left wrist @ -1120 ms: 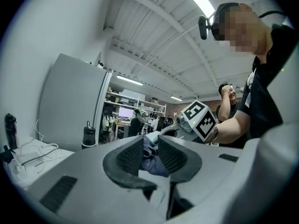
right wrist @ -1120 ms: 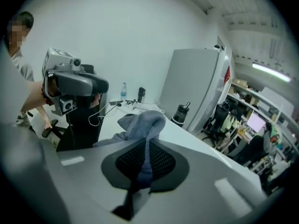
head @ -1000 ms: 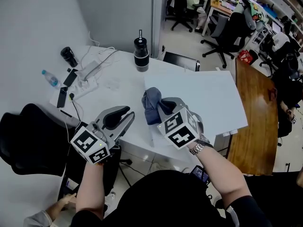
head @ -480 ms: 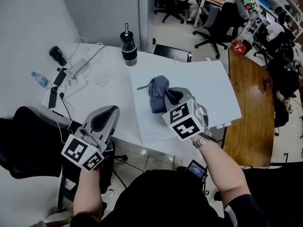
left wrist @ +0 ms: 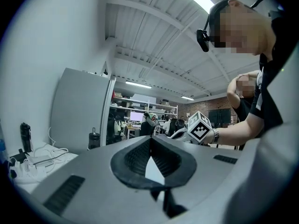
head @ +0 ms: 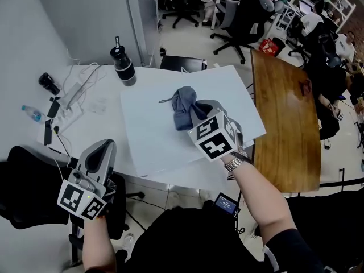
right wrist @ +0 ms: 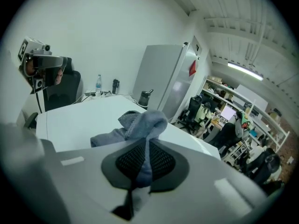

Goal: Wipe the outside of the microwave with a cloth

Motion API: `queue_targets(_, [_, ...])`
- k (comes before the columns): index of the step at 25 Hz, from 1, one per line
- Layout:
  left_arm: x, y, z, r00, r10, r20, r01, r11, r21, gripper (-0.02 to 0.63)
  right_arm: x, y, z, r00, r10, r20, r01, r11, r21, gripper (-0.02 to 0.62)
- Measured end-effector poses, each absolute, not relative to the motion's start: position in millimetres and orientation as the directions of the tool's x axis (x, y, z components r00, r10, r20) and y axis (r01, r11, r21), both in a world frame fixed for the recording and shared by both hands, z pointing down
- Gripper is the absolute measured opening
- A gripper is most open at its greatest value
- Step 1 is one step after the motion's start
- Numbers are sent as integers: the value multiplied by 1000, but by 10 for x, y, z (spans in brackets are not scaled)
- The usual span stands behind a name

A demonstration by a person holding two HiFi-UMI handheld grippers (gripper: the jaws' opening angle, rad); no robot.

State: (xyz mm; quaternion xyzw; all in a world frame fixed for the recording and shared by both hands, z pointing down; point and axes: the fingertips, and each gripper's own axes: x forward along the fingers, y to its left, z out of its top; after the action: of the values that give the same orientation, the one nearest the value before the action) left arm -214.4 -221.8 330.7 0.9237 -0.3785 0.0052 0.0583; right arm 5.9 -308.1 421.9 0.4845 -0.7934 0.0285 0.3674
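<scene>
- Nearest me, my left gripper (head: 104, 150) hangs low at my left side, off the front edge of the table (head: 94, 124). Its jaws are pressed together with nothing between them.
- I judge it is best kept there, clear of the wiping path, or brought in only to steady the box if it slides.
- Further in, my right gripper (head: 195, 116) tilts down over a white box. Its jaws are clamped on a fold of the cloth (head: 183, 108).
- The cloth is blue-grey and bunched. Most of it stands in a lump just ahead of the jaws, and its lower part seems to rest on the box near the middle.
- The flat white top under it I take to be the microwave (head: 153, 135), standing on the table.
- To wipe well, I think I should hold the pinch firm and lower my wrist so the lump flattens against the surface. Then I can draw it in long, overlapping strokes out to each edge.
- A bunched cloth touches little surface, so pressing down matters more than speed.
- The front and sides of the box barely show from here, and they belong to the job too.
- Beyond the far left corner of the box stands a dark flask (head: 124, 67), close to it. Strokes toward that corner should stop short so I do not tip it.
- Further left lie cables (head: 74, 90) and a power strip, well apart from the cloth.
- Far behind is an office with chairs and a wooden table (head: 284, 118).
</scene>
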Motion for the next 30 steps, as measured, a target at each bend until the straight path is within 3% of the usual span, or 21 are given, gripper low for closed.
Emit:
queue_targets(19, [-750,-1844,3031,654,-745,132,-752,-660,0,4,1995,-3065,4132,-236,-787,569,-832,467,300,17])
queue_targets(30, [-424,-1711,3001,621,-771,139,-778,-628,-9,3,2489,-3117,4219,-281,-797,534,-870,446,209,17])
